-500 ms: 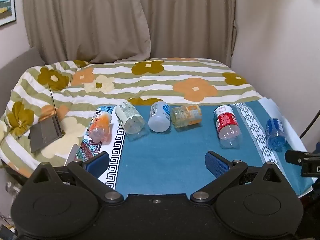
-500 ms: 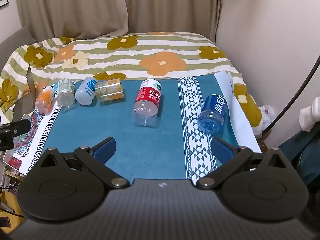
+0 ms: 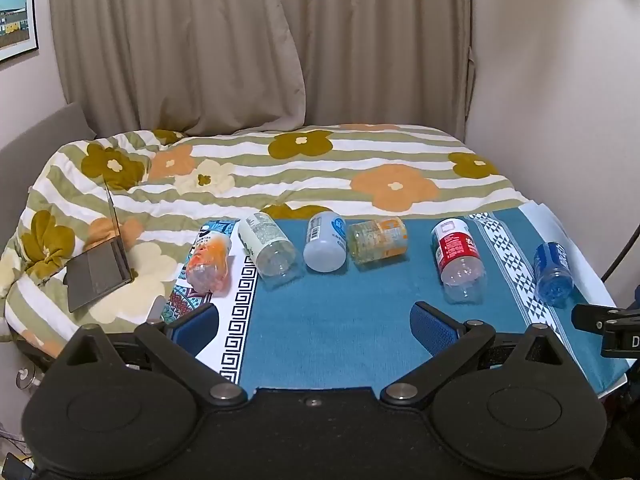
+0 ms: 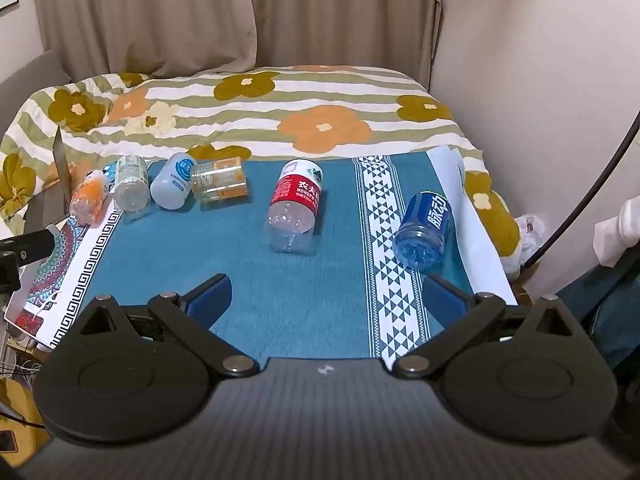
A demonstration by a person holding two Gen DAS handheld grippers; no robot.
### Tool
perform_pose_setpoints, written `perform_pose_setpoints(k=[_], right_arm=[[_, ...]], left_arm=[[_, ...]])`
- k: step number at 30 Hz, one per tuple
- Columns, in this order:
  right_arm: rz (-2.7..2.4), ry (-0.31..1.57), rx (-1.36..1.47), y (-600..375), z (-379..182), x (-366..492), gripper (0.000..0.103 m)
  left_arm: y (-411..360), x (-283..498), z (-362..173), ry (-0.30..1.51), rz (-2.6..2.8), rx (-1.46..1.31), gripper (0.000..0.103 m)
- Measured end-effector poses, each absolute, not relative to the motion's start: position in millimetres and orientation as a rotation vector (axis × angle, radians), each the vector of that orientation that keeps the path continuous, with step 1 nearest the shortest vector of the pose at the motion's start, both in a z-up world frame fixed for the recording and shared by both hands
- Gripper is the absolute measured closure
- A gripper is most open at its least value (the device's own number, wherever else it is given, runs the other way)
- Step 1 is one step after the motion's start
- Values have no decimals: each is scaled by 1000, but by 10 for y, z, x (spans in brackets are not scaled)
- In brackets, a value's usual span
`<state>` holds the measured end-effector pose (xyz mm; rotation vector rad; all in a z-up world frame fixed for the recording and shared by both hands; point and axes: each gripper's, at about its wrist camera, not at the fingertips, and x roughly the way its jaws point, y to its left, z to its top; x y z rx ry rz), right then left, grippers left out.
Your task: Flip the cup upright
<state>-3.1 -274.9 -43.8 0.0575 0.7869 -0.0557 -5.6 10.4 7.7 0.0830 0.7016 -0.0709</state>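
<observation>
Several cut-bottle cups lie on their sides in a row on a blue mat [image 3: 340, 320]: an orange one [image 3: 209, 260], a clear white-labelled one [image 3: 270, 250], a pale blue one [image 3: 325, 241], a yellow-orange one [image 3: 378, 240], a red-labelled one [image 3: 458, 258] and a blue one [image 3: 554, 267]. In the right wrist view the red-labelled cup [image 4: 294, 206] and blue cup [image 4: 424, 230] lie ahead. My left gripper [image 3: 314, 322] is open and empty, short of the row. My right gripper [image 4: 326, 300] is open and empty, short of both cups.
The mat lies on a bed with a flowered striped quilt [image 3: 320, 172]. An open laptop [image 3: 100, 264] sits on the quilt at the left. Curtains [image 3: 260, 40] and a wall stand behind. A dark cable [image 4: 580, 192] hangs at the right.
Both views shifted very slightly; the cups have not moved and both grippers stay open.
</observation>
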Motion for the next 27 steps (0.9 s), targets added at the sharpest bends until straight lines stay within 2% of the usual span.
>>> perform_pose_setpoints(k=[27], right_arm=[[-58,792,51,-2663,-440,-53,0]], left_arm=[[59,-51,140,702,-78,105,0]])
